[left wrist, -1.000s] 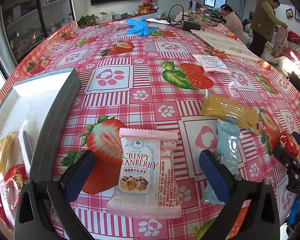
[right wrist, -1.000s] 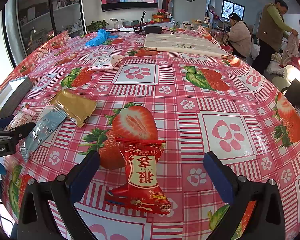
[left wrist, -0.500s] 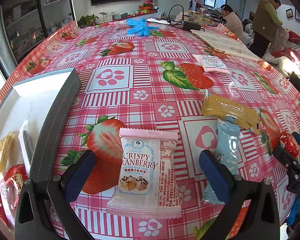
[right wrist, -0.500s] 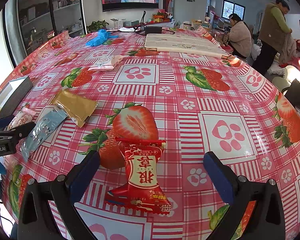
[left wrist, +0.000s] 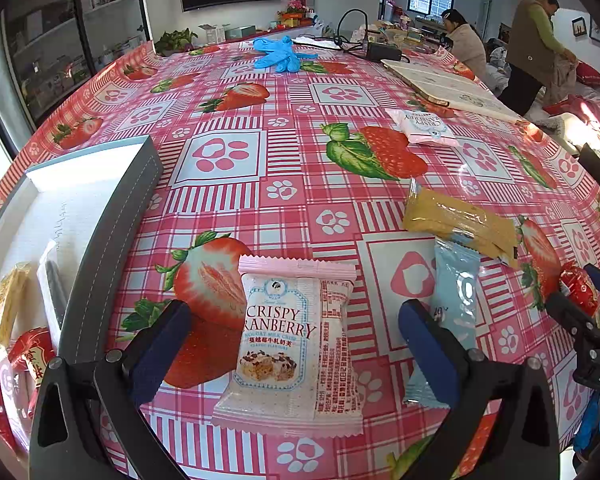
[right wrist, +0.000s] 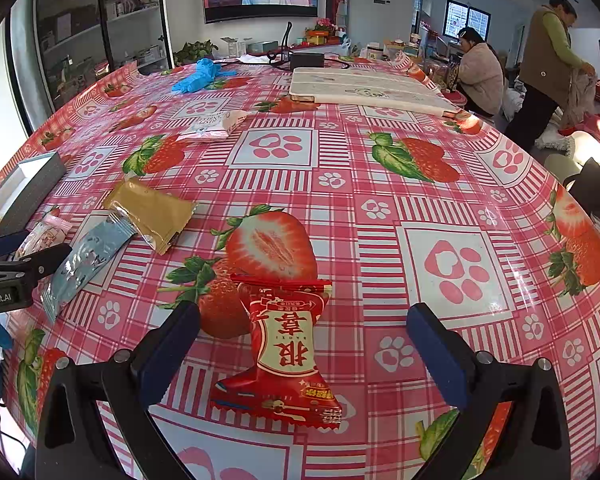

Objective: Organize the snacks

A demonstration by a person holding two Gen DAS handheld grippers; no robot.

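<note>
Straddling a pink-and-white cranberry crisp packet [left wrist: 296, 344] at lower centre of the left wrist view: left tool [left wrist: 296, 350], fingers wide apart, neither pad touching the wrapper. Lying flat on the strawberry-print worktop [left wrist: 260, 184]. Just right of the right-hand pad, a pale blue sachet [left wrist: 450, 304], partly hidden behind that pad, its far end overlapping a tan packet [left wrist: 460, 222]. At left edge, a grey-walled white tray [left wrist: 112, 216] holding several wrapped snacks, among them a red one [left wrist: 32, 354] at lower left. Farther up and right, a second pink packet [left wrist: 426, 126]; at upper centre, blue gloves [left wrist: 278, 54].

Bracketing a red sweet wrapper [right wrist: 284, 354] at lower centre of the right wrist view: right tool [right wrist: 302, 354], fingers likewise spread, no contact with the wrapper. Left of centre, the same blue sachet [right wrist: 88, 258] and tan packet [right wrist: 152, 214] touching; at far left edge, the left tool [right wrist: 20, 260] with the cranberry packet [right wrist: 44, 236] between its tips. Beyond, at upper centre, a long pale board [right wrist: 364, 90] and two people [right wrist: 480, 74] in the upper right background.
</note>
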